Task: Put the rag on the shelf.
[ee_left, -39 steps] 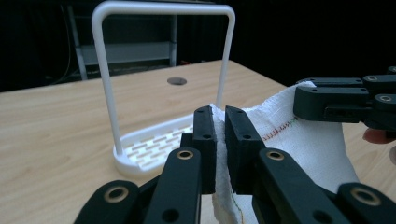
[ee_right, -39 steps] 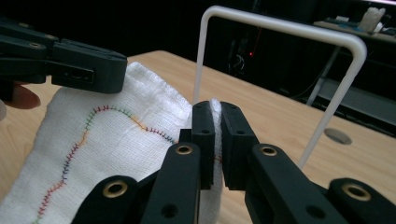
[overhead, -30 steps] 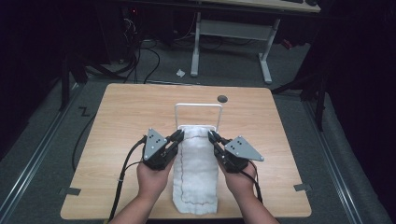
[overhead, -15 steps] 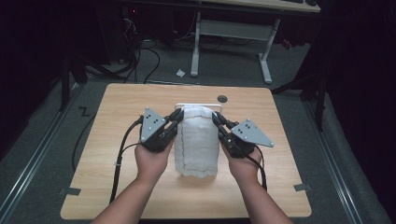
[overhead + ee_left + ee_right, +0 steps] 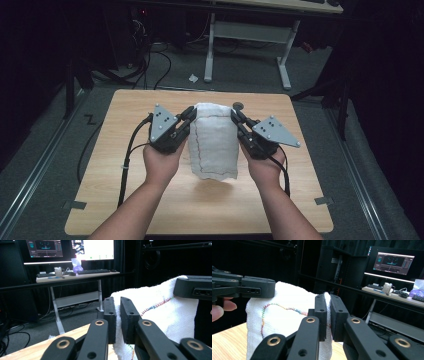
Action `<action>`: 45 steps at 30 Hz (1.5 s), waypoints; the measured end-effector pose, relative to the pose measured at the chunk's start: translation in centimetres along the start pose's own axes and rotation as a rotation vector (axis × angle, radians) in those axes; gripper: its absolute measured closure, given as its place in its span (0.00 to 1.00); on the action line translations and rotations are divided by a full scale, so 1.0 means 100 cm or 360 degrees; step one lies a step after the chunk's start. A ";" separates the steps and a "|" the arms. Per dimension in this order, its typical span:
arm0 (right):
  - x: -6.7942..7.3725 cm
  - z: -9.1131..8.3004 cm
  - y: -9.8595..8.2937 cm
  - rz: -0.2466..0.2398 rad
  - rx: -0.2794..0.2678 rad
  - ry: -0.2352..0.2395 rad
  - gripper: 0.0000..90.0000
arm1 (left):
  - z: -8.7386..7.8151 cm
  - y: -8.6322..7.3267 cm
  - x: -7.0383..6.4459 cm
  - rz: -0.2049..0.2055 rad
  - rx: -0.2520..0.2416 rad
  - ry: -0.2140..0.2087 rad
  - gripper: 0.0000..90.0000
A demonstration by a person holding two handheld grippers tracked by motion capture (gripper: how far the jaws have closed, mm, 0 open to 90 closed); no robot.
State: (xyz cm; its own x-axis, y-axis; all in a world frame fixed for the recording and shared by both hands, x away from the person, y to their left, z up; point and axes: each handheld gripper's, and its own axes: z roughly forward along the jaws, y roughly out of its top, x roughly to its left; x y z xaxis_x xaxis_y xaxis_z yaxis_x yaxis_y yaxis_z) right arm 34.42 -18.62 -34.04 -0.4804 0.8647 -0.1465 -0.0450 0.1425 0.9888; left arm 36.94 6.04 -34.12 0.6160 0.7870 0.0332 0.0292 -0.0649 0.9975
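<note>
White terry-cloth towel [image 5: 214, 141] with a line of rainbow stitching hangs in the air above the middle of the light wooden table [image 5: 115, 165], held up by its two top corners. Its upper edge runs level between the two grippers; its lower edge hangs free, clear of the tabletop, with a shadow on the wood beneath it.

The left gripper [image 5: 186, 119] pinches the towel's top left corner. In the left gripper view its two black jaws stand nearly together with a fold of white cloth [image 5: 160, 307] between them. The right gripper [image 5: 236, 120] pinches the top right corner; in the right gripper view a thin edge of towel [image 5: 287, 312] sits clamped between its closed jaws, and the other gripper shows at the far left of the cloth.

Both hands sit just beside the towel's side edges, one on each flank. Bare wood lies open to the left of the left hand [image 5: 161, 161] and to the right of the right hand [image 5: 264, 165], and a wide strip of table is free toward the near edge. Toward the far edge less table remains; a small dark round disc [image 5: 238, 105] lies there, just behind the towel's top right corner. Black cables [image 5: 131, 150] trail from the left gripper down across the left side of the table.
</note>
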 end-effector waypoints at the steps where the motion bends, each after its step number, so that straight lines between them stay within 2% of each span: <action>1: -0.001 0.001 0.001 -0.0003 0.0002 -0.0001 0.95 | 0.001 0.001 0.001 0.0003 0.0005 0.0000 0.93; 5: -0.006 0.003 0.002 0.0018 0.0010 -0.0013 0.95 | 0.006 0.004 0.002 -0.0012 -0.0002 -0.0012 0.93; 7: -0.009 0.006 0.002 0.0034 0.0012 -0.0019 0.95 | 0.010 0.006 0.003 0.0010 0.0008 -0.0004 0.93; 12: -0.019 0.013 0.005 0.0069 0.0020 -0.0034 0.95 | 0.026 0.017 0.008 0.0020 0.0022 -0.0016 0.93; 13: -0.022 0.015 0.007 0.0073 0.0023 -0.0041 0.95 | 0.029 0.019 0.009 0.0040 0.0028 -0.0009 0.93; 19: -0.036 0.029 0.014 0.0091 0.0041 -0.0061 0.95 | 0.048 0.027 0.016 0.0044 0.0054 0.0002 0.93; 23: -0.044 0.041 0.017 0.0100 0.0051 -0.0062 0.95 | 0.058 0.030 0.021 0.0063 0.0057 0.0020 0.93; 28: -0.051 0.055 0.021 0.0147 0.0053 -0.0056 0.95 | 0.068 0.034 0.029 0.0086 0.0067 0.0049 0.93; 30: -0.054 0.060 0.022 0.0159 0.0060 -0.0048 0.95 | 0.070 0.036 0.033 0.0086 0.0064 0.0051 0.93; 32: -0.056 0.064 0.024 0.0163 0.0057 -0.0043 0.95 | 0.072 0.039 0.036 0.0112 0.0054 0.0063 0.94; 37: -0.061 0.075 0.027 0.0205 0.0043 -0.0031 0.95 | 0.079 0.045 0.043 0.0110 0.0051 0.0061 0.94; 38: -0.061 0.076 0.028 0.0206 0.0043 -0.0033 0.95 | 0.081 0.047 0.046 0.0130 0.0050 0.0075 0.94; 45: -0.073 0.091 0.032 0.0231 0.0055 -0.0045 0.95 | 0.099 0.055 0.057 0.0097 0.0092 0.0051 0.94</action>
State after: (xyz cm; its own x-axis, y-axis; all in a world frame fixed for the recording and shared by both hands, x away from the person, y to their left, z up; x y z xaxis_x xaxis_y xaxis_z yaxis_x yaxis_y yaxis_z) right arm 45.78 -20.04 -30.13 -0.4546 0.8907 -0.0032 0.0533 0.0308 0.9981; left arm 48.40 4.08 -29.07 0.5927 0.7997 0.0963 0.0384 -0.1475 0.9883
